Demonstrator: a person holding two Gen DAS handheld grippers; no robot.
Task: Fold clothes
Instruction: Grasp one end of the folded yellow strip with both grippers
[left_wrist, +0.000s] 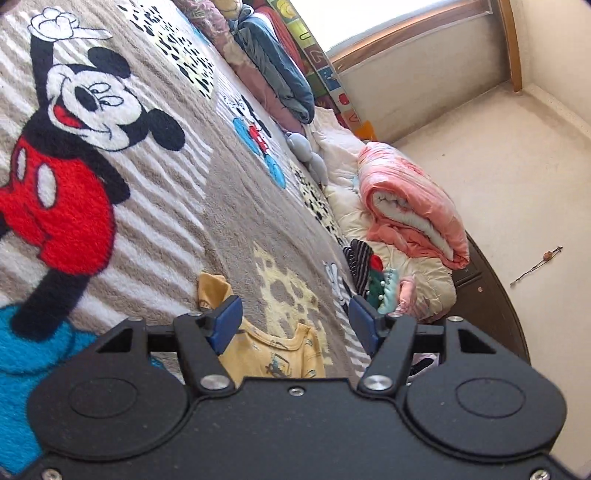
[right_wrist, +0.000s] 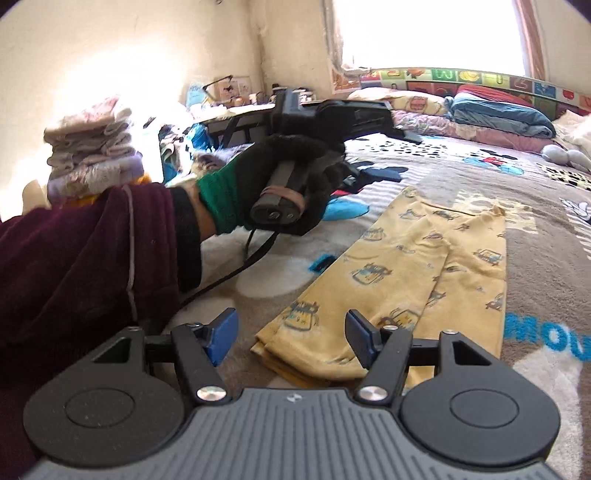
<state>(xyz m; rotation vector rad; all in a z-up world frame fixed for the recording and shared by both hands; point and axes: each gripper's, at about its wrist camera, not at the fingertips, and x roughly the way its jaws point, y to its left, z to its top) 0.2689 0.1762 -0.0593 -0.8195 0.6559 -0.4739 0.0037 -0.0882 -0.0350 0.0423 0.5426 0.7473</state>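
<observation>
Yellow printed pants (right_wrist: 417, 273) lie folded lengthwise, flat on the blanket (right_wrist: 546, 206).

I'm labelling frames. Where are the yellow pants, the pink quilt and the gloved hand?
yellow pants (right_wrist: 402, 273): right wrist view, mid-leg fabric.
pink quilt (left_wrist: 413, 199): left wrist view, rolled end.
gloved hand (right_wrist: 295, 173): right wrist view, knuckles.

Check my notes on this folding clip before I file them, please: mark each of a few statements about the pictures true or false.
1. The yellow trousers lie flat on the blanket. True.
2. The right gripper is shut on the trousers. False: its jaws stand open with nothing between them.
3. The left gripper is open. True.
4. The left hand is bare. False: it wears a black glove with a green cuff.
5. A rolled pink quilt lies at the edge of the bed. True.
6. The blanket is plain white. False: it is striped grey and white with cartoon mouse pictures.
</observation>
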